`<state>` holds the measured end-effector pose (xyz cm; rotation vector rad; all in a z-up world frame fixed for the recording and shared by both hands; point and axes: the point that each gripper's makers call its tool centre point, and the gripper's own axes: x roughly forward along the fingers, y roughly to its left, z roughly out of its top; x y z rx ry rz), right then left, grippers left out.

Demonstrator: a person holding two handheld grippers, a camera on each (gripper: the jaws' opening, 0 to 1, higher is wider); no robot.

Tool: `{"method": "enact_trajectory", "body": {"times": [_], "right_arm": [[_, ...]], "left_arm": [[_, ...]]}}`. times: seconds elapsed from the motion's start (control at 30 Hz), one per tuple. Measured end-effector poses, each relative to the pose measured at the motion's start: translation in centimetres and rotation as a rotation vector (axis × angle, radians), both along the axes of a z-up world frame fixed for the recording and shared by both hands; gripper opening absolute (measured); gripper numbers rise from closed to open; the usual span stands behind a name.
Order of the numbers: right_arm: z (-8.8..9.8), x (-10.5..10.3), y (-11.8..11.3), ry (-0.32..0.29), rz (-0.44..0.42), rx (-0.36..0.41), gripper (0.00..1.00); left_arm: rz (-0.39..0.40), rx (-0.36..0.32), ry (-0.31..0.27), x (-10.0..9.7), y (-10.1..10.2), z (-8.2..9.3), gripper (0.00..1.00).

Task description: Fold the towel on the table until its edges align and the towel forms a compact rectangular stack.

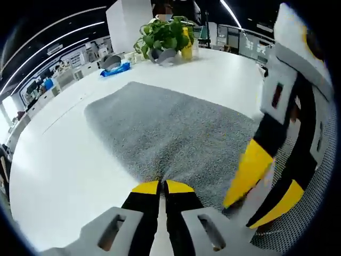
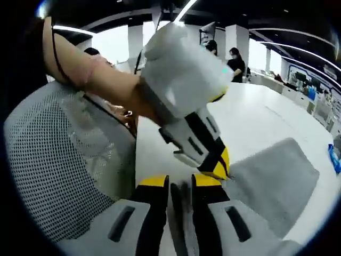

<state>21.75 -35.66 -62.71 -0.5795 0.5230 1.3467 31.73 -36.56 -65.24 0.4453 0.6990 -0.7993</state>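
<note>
Towel (image 1: 170,133) lies grey and flat on the white counter (image 1: 64,154), nearer me than the plant (image 1: 165,34), no fold visible yet. My left gripper (image 1: 162,186) has its jaws pressed together on the near edge. My right gripper (image 2: 181,184) sits just beside it, jaws nearly closed; whether they pinch cloth I cannot tell. I judge the first fold is just starting, everything else remains.
</note>
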Motion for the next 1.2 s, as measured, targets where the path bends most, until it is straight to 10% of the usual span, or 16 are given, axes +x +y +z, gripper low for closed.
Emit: {"method": "enact_trajectory", "body": {"times": [0.47,0.57,0.63,0.87,1.07,1.2], "right_arm": [[-3.1,0.2,-1.0,-0.159,0.078,-0.181,0.06],[-3.2,0.3,-1.1,-0.175,0.089,-0.187,0.05],[-3.2,0.4,-1.0,-0.184,0.101,-0.197,0.04],[-2.5,1.0,-0.9,0.114,-0.113,-0.059,0.0],[-0.1,2.8,-1.8,0.405,-0.354,0.176,0.0],[0.9,4.5,-3.1,0.497,-0.472,0.292,0.0]], "left_arm": [[0.073,-0.062,0.082,-0.1,0.1,0.3,0.04],[0.184,-0.213,0.164,0.3,-0.6,1.6,0.05],[0.184,-0.352,0.095,1.3,-1.5,4.0,0.05],[0.168,-0.323,-0.064,2.4,-0.8,6.2,0.04],[0.133,-0.331,-0.083,2.3,-1.1,6.9,0.04],[0.077,-0.336,-0.135,2.0,-1.6,8.3,0.04]]}}
